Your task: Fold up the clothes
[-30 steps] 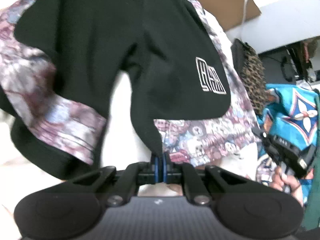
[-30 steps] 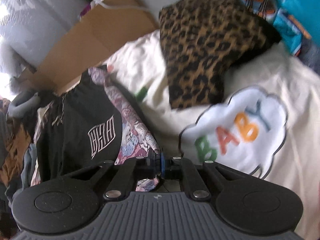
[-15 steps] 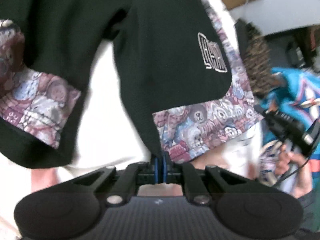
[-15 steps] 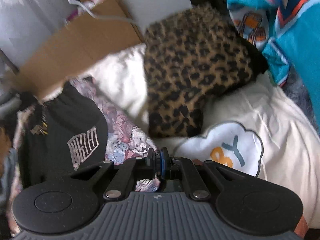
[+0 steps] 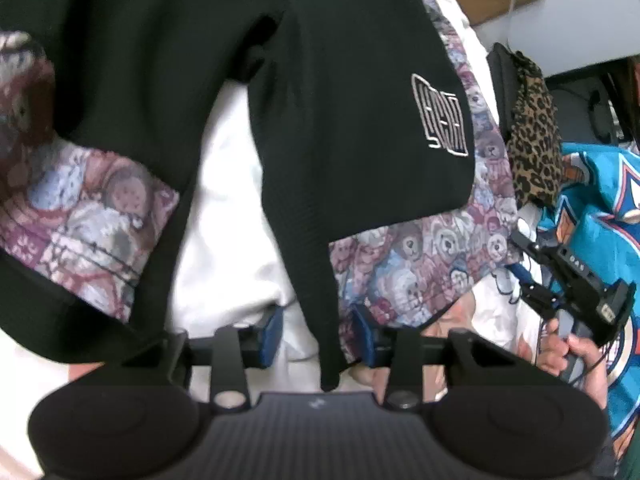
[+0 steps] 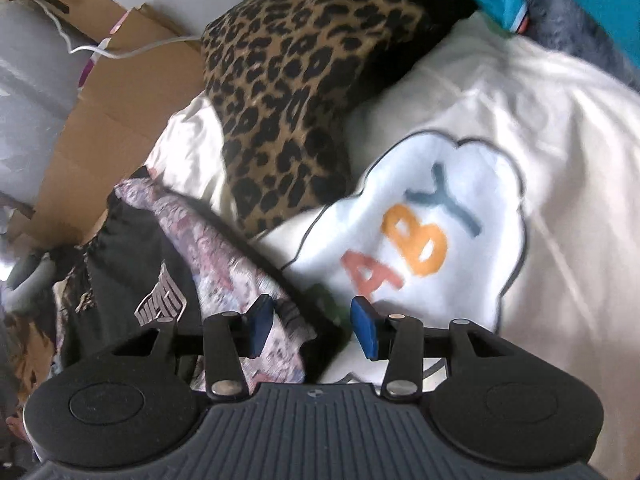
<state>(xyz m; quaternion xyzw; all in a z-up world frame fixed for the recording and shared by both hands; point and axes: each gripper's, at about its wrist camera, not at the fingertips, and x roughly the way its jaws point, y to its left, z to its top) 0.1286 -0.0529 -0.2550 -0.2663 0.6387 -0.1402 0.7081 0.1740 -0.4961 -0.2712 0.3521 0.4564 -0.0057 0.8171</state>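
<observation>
A cream blanket [image 6: 560, 128] is covering the bed, its white cloud patch [image 6: 460, 208] reading "ABY" in coloured letters. Black shorts [image 5: 320, 100] with teddy-bear print panels are lying on the blanket, left of the patch, their white outlined logo [image 5: 440, 116] illegible. A leopard-print garment [image 6: 296, 80] is lying above the patch. Both left tongs [image 5: 318, 334] and right tongs [image 6: 312, 330] have just been opening, standing apart around the shorts' hem without pressing it.

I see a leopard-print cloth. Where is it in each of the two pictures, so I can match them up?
Left wrist view: leopard-print cloth at the right edge, small, beside the teal garment.
Right wrist view: it fills the upper middle, lying on the cream blanket.
Shared landmark: the outlined logo on the black shorts.
</observation>
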